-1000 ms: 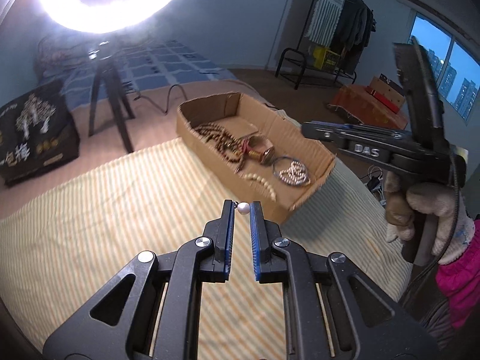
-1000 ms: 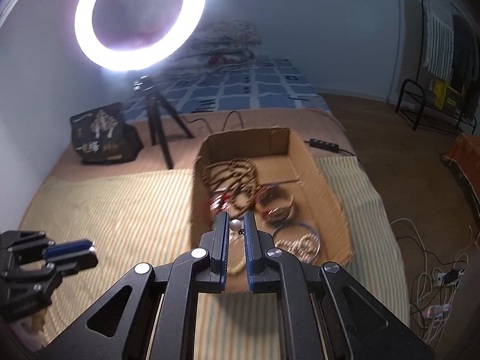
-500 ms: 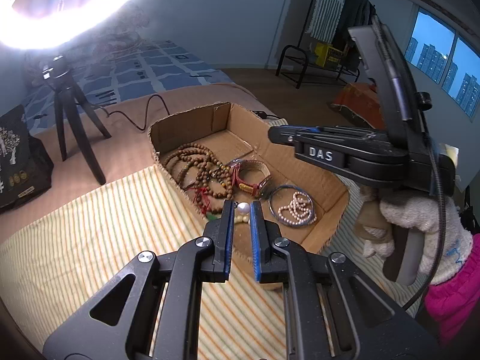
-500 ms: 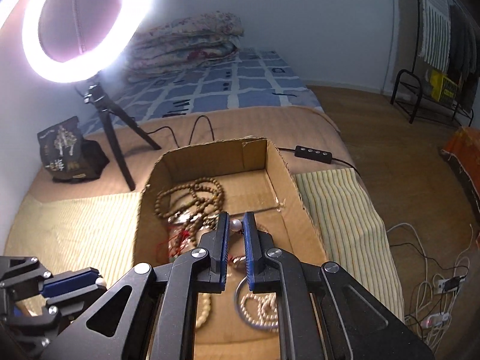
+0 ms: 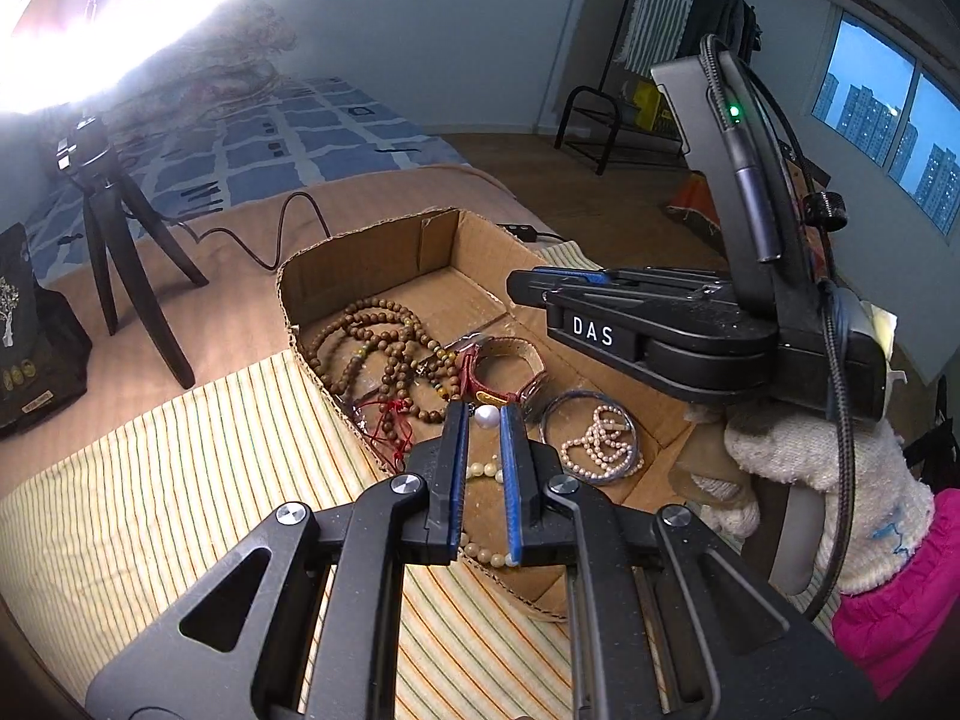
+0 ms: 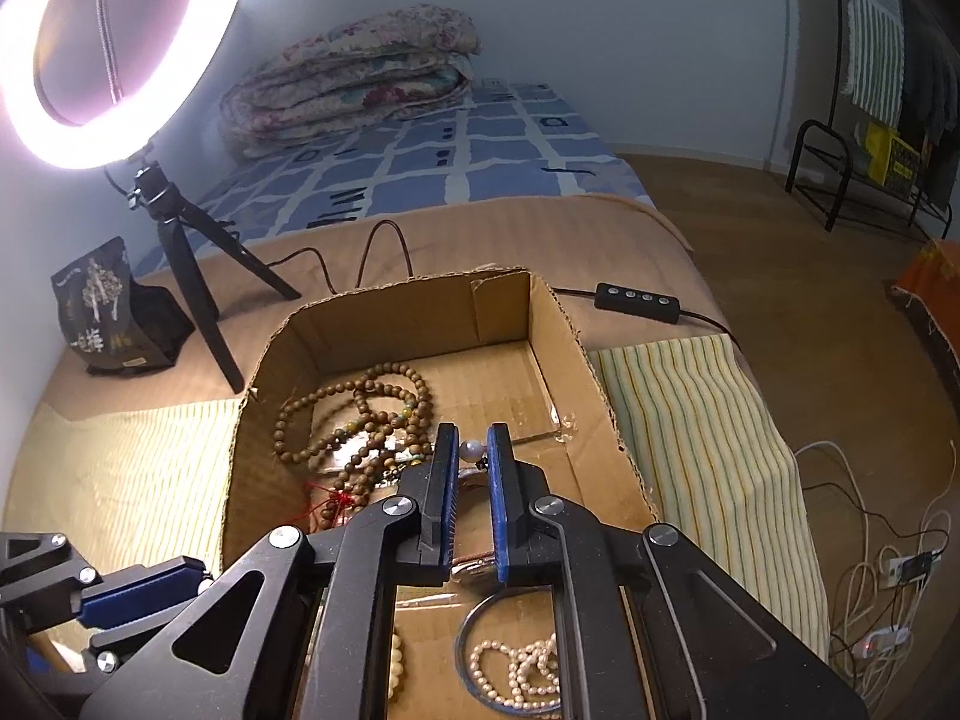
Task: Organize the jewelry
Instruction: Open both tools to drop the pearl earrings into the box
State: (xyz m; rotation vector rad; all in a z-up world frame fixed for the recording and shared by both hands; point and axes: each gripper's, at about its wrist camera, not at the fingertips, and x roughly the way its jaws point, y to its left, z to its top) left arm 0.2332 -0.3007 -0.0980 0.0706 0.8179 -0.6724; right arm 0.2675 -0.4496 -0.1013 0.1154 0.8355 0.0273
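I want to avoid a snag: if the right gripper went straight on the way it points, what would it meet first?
Probably the brown wooden bead strands on the cardboard box floor, just ahead of the right gripper and its pearl; depth is unclear.

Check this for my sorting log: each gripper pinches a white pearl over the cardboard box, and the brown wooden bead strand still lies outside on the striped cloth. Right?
One detail is off. The brown wooden bead strand lies inside the cardboard box, not on the striped cloth; the right wrist view shows it. The rest holds: the left gripper and right gripper each pinch a white pearl over the box.
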